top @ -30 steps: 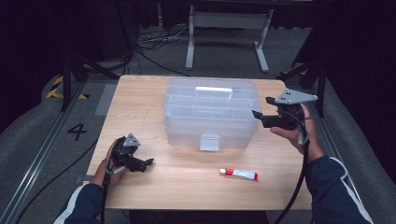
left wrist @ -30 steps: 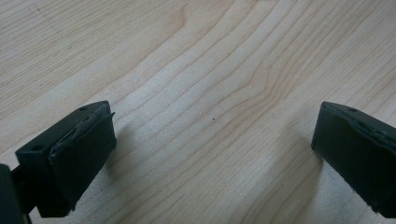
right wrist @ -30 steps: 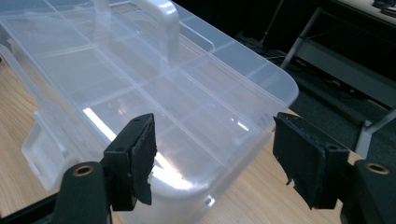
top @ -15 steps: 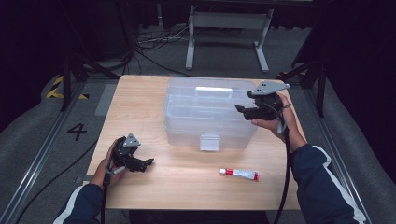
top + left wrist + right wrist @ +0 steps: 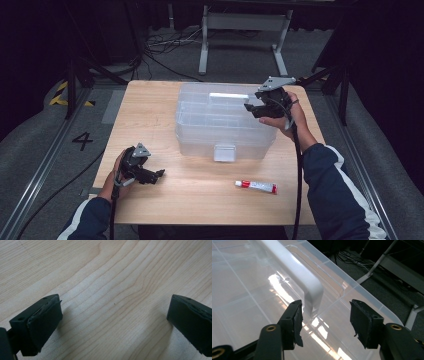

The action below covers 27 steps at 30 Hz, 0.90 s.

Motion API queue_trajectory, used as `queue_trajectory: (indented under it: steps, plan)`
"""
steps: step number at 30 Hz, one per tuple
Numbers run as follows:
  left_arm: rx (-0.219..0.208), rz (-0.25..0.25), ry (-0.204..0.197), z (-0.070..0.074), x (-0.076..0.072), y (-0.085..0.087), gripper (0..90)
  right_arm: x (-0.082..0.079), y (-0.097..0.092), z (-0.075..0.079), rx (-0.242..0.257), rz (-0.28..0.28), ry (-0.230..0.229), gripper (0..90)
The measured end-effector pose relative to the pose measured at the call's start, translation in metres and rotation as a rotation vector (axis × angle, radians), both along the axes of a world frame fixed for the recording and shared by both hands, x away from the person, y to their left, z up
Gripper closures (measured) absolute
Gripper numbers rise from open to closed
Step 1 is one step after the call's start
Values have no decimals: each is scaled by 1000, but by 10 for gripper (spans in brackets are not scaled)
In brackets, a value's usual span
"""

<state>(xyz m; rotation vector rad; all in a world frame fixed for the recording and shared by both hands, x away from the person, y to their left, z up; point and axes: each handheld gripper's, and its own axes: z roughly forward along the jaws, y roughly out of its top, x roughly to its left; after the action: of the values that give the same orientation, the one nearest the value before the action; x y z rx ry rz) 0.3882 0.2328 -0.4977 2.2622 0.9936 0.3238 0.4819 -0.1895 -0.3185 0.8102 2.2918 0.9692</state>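
Your right tool (image 5: pixel 325 320), jaws half-open and just closing, straddles the white handle (image 5: pixel 299 272) atop the clear box (image 5: pixel 225 122) mid-surface, nothing gripped. Next: centre, then clamp.

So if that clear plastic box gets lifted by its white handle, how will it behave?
The clear plastic box looks empty, so probably light for its size. The white handle looks rigid, but its glossy surface could be slippery.
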Motion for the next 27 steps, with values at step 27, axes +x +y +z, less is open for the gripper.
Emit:
queue_trajectory:
  steps: [27]
  plan:
    - [-191, -153, -91, 22, 43, -67, 155, 16, 26, -1, -31, 57, 47, 719]
